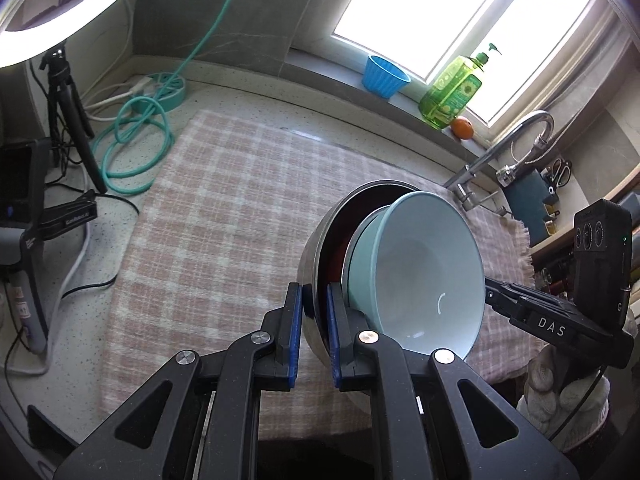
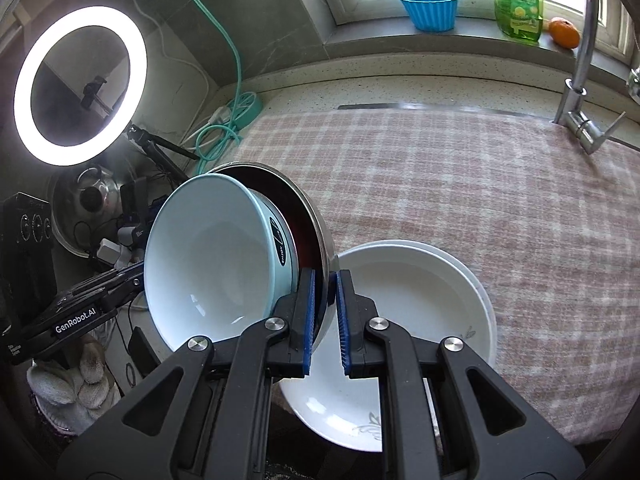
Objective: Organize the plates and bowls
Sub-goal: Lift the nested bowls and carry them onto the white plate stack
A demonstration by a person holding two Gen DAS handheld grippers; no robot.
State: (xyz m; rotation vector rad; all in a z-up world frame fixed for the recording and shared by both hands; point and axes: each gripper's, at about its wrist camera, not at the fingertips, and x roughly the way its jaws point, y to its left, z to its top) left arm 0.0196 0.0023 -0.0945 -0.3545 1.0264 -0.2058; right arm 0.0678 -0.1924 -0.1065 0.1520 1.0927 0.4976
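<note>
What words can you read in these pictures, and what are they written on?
"DAS" on the right tongs' black arm.
"GenRobot.AI" on the left tongs' black arm.
"GenRobot.AI" again, faint, on a black clip by the tripod.
"ENJOY" on the dark band of the blue bowl.
Green bottle's label: too blurred to read.
Small white print beside "GenRobot.AI": too small to read.

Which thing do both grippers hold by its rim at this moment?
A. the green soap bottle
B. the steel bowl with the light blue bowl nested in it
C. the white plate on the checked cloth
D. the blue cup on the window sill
B: the left gripper and the right gripper each pinch the rim of the steel bowl, which carries the light blue bowl.
</note>
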